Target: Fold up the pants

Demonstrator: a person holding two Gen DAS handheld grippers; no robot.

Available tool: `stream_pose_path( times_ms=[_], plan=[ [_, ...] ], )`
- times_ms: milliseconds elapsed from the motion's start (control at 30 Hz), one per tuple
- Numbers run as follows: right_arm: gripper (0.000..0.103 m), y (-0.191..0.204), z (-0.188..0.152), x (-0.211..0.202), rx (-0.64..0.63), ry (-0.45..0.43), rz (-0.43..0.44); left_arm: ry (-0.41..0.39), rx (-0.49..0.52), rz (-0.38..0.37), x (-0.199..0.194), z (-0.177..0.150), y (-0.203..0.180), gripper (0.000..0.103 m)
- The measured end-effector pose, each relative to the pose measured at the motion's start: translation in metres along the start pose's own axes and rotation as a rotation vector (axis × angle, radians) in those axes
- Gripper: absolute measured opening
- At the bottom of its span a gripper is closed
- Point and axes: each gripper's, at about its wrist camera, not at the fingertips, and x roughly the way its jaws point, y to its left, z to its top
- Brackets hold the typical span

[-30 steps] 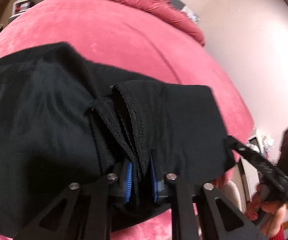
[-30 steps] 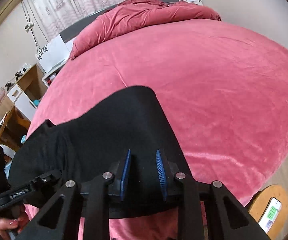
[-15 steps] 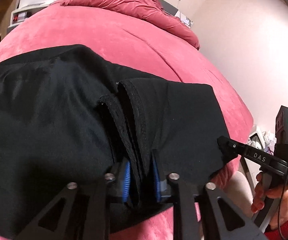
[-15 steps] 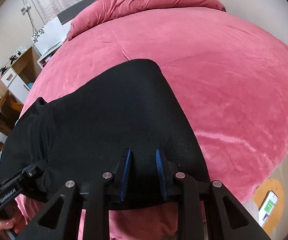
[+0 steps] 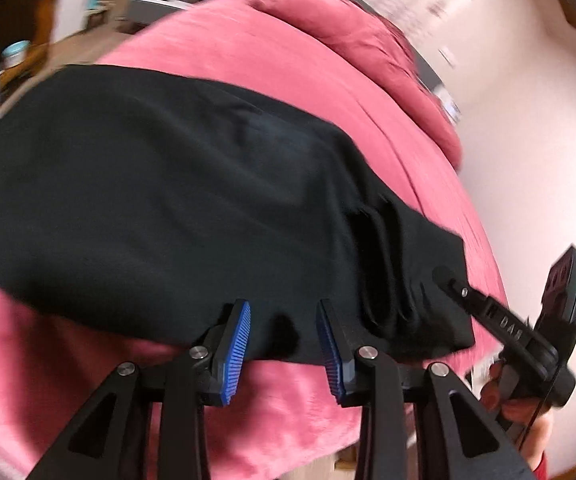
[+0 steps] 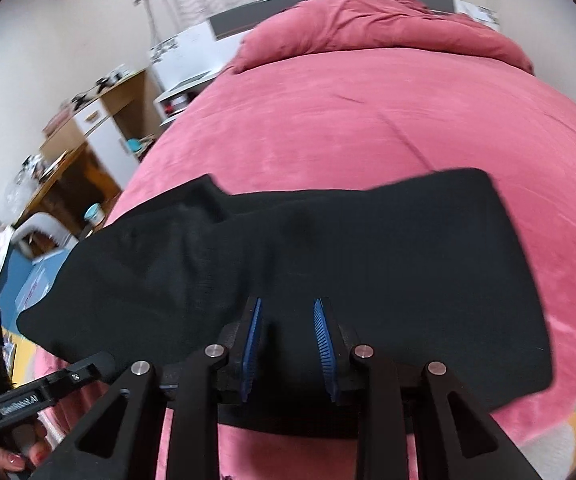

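Note:
Black pants (image 5: 175,200) lie spread on the pink bed (image 5: 288,80), their near edge by the bed's front. My left gripper (image 5: 283,344) hangs over that edge. Its jaws are opening, the blue pads (image 5: 235,352) stand apart, and the cloth's edge lies between them unpressed. My right gripper (image 6: 290,344) sits over the pants (image 6: 368,248) with black cloth filling the gap between its pads. In the left wrist view the right gripper (image 5: 448,280) has its tip on the pants near their right corner, held by a person's hand (image 5: 512,404).
A bunched pink duvet (image 6: 368,20) lies at the bed's head. A wooden desk with drawers (image 6: 87,128) and a white nightstand (image 6: 183,92) stand left of the bed. A pale wall (image 5: 528,160) runs along the right.
My left gripper let go of the bunched waistband and its pads spread. Both hands swung sideways, so the pants now stretch crosswise in both views. The right gripper's gap looks the same.

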Motion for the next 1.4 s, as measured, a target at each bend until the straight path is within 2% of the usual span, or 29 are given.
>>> stream_pose_path(
  times_ms=[67,167,233,300,400,533,600,633,733,833,933,1133,1200,1300,1400],
  plan=[
    [0.029,0.013,-0.001,0.013,-0.034,0.024,-0.003,-0.034,-0.054,0.039,-0.01,0.002,0.014,0.035],
    [0.029,0.024,-0.011,0.038,-0.061,0.125,-0.033,-0.049,-0.132,0.098,-0.017,-0.001,0.028,0.035],
    [0.029,0.026,-0.017,0.038,-0.051,0.112,-0.042,-0.033,-0.181,0.122,-0.016,-0.005,0.033,0.035],
    [0.029,0.025,-0.017,0.036,-0.045,0.116,-0.04,-0.034,-0.24,0.112,-0.02,-0.007,0.049,0.035],
    [0.029,0.022,-0.015,0.029,-0.015,0.111,-0.023,-0.05,-0.275,0.112,-0.024,-0.01,0.059,0.036],
    [0.029,0.029,-0.019,0.014,-0.026,0.065,0.028,-0.12,-0.365,0.169,-0.042,-0.015,0.069,0.039],
    [0.029,0.036,-0.021,0.014,-0.045,0.073,0.069,-0.155,-0.408,0.162,-0.053,-0.015,0.079,0.047],
    [0.029,0.041,-0.022,0.016,-0.061,0.08,0.071,-0.148,-0.428,0.165,-0.056,-0.015,0.082,0.05],
    [0.029,0.051,-0.028,0.025,-0.105,0.086,0.039,-0.104,-0.448,0.132,-0.049,-0.015,0.088,0.05],
    [0.029,0.049,-0.027,0.024,-0.085,0.091,0.044,-0.108,-0.453,0.101,-0.043,-0.01,0.088,0.052],
    [0.029,0.045,-0.027,0.023,-0.067,0.097,0.057,-0.155,-0.478,0.061,-0.046,-0.008,0.09,0.058],
    [0.029,0.048,-0.027,0.025,-0.071,0.095,0.047,-0.245,-0.467,0.084,-0.043,0.015,0.1,0.059],
    [0.029,0.047,-0.027,0.025,-0.065,0.097,0.051,-0.257,-0.507,0.101,-0.035,0.025,0.11,0.059],
    [0.029,0.044,-0.027,0.024,-0.046,0.099,0.061,-0.288,-0.557,0.08,-0.03,0.035,0.123,0.059],
    [0.029,0.042,-0.028,0.026,-0.038,0.101,0.063,-0.329,-0.555,0.053,-0.031,0.043,0.129,0.059]
  ],
)
